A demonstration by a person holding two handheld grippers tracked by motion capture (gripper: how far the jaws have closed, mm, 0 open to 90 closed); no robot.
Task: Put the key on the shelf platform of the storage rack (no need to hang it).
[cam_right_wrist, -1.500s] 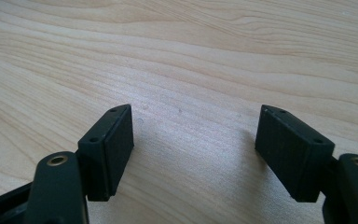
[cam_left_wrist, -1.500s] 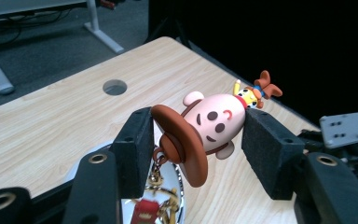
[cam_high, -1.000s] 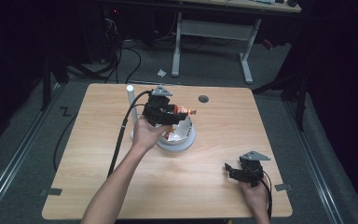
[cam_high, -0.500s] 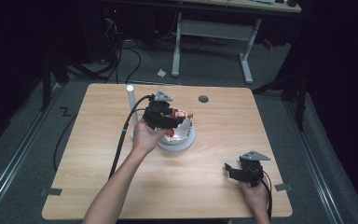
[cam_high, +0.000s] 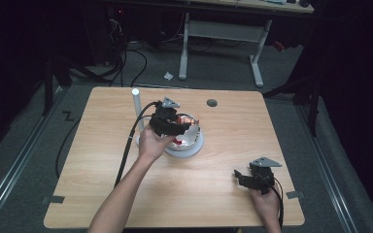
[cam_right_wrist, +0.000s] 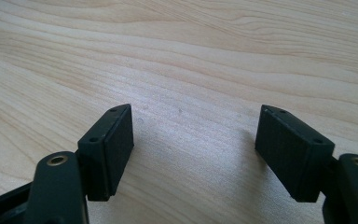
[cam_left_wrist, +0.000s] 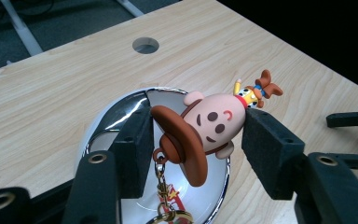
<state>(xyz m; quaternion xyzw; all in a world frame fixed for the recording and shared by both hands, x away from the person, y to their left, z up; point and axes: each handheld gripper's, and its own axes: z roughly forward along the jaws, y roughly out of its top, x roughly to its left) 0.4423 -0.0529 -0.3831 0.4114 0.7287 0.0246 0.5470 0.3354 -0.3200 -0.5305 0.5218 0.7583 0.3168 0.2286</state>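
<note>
Toy: one keychain figure [cam_left_wrist: 209, 126], a pink face under a brown hat, lies sideways between my left claw's pads, just above the bowl.
Chain: one brass chain with a ring [cam_left_wrist: 165, 193] hangs from the hat brim down into the bowl.
Left claw [cam_left_wrist: 193, 135]: I pinch the figure, one pad on the hat, the other at its far end.
Bowl: one shiny metal bowl [cam_left_wrist: 116, 116] sits right under the figure; inside I see the chain's end and a red and white patch I cannot make out.
Base: the bowl rests on one white round plate [cam_high: 194, 149] near the table's middle.
Right claw [cam_right_wrist: 193, 149]: spread wide, nothing between the pads, low over bare wood, well apart from the bowl.
Table: one wooden top [cam_high: 281, 136] with one round hole [cam_high: 211, 103] and one white post [cam_high: 136, 104].
</note>
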